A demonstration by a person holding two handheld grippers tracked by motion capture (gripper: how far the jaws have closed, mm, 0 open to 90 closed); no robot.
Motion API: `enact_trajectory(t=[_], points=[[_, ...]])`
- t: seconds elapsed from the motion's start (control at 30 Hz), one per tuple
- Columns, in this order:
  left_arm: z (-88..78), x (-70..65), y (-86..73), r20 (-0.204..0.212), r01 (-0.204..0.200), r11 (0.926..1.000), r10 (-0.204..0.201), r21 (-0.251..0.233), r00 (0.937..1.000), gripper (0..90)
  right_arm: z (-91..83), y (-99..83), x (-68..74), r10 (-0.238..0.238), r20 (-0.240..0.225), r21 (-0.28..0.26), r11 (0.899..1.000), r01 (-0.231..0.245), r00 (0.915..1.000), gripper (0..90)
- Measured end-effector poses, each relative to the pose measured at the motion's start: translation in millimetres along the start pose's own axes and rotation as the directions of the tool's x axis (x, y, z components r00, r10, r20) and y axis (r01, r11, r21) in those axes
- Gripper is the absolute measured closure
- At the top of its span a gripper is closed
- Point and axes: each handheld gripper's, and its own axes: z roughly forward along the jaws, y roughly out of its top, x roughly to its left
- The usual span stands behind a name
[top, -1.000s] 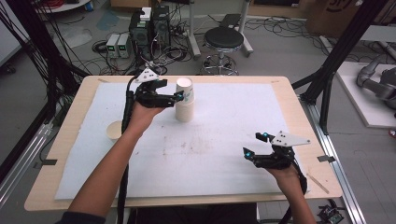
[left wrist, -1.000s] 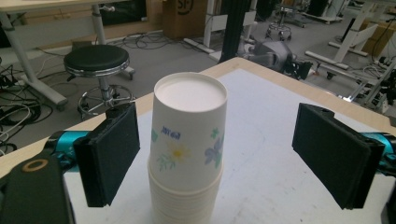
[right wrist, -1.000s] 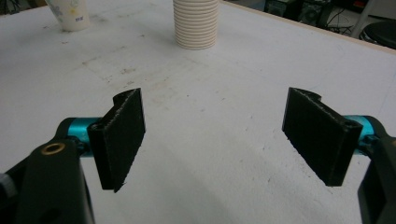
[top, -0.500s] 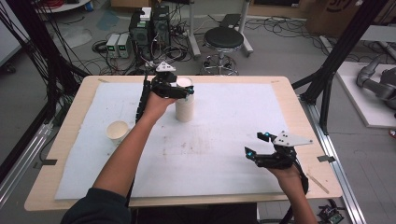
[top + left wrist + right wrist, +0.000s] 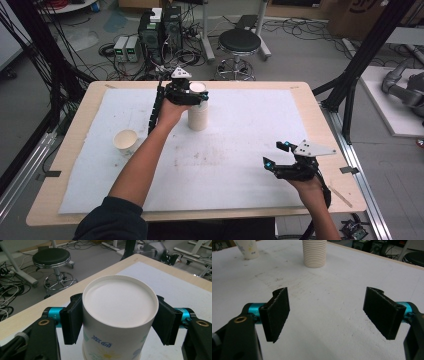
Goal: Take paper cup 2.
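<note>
- The stack (image 5: 198, 111) of upturned paper cups is standing upright at the table's far side, its long axis vertical and the top cup's closed bottom (image 5: 120, 301) facing up.
- The left gripper (image 5: 196, 96) is straddling the top of the stack; its jaws have just been closing, and in the left gripper view both pads are pressing on the top cup's wall just under the rim, one on each side.
- To lift one cup cleanly, the hand is probably best pulling straight up along the stack's axis, squeezing lightly so the paper wall is not denting.
- Any tilt is risking dragging the cups beneath along, or toppling the stack.
- A lone cup (image 5: 125, 141), mouth up, is standing well apart to the left of that gripper, beside the forearm.
- The right gripper (image 5: 274, 156) is hovering near the table's near right edge, well apart from the stack, its jaws standing wide with nothing between them; its camera is looking across the white mat (image 5: 322, 322) toward the stack.
</note>
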Motion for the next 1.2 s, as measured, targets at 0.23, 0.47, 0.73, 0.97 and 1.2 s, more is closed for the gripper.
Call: enact_trajectory(t=[0.23, 0.47, 0.73, 0.97, 1.2], points=[[-8.5, -0.8, 8.6, 0.0, -0.016, 0.9992, 0.016, -0.037, 0.9999, 32.7, 0.9, 0.3, 0.4, -0.003, 0.0, 0.001, 1.0, 0.003, 1.0, 21.8], [-23.8, -1.3, 21.2, 0.0, -0.016, 0.9955, 0.016, -0.094, 0.9999, 33.3, 0.7, 1.0, 1.2, -0.002, -0.003, 0.0, 1.0, 0.002, 1.0, 21.8], [-48.9, -5.2, 36.3, -0.018, -0.032, 0.9848, 0.029, -0.17, 0.9994, 33.8, 0.3, 1.5, 1.5, -0.003, -0.002, 0.002, 1.0, 0.003, 1.0, 21.8], [-70.5, -9.5, 47.5, -0.045, -0.051, 0.9687, 0.041, -0.243, 0.9981, 34.4, 0.3, 2.4, 2.3, -0.006, -0.003, -0.002, 1.0, 0.006, 1.0, 21.8], [-89.1, -13.2, 52.1, -0.036, -0.05, 0.957, 0.042, -0.286, 0.9985, 35.3, -0.2, 3.2, 3.4, -0.006, -0.003, -0.005, 1.0, 0.006, 1.0, 21.8]])
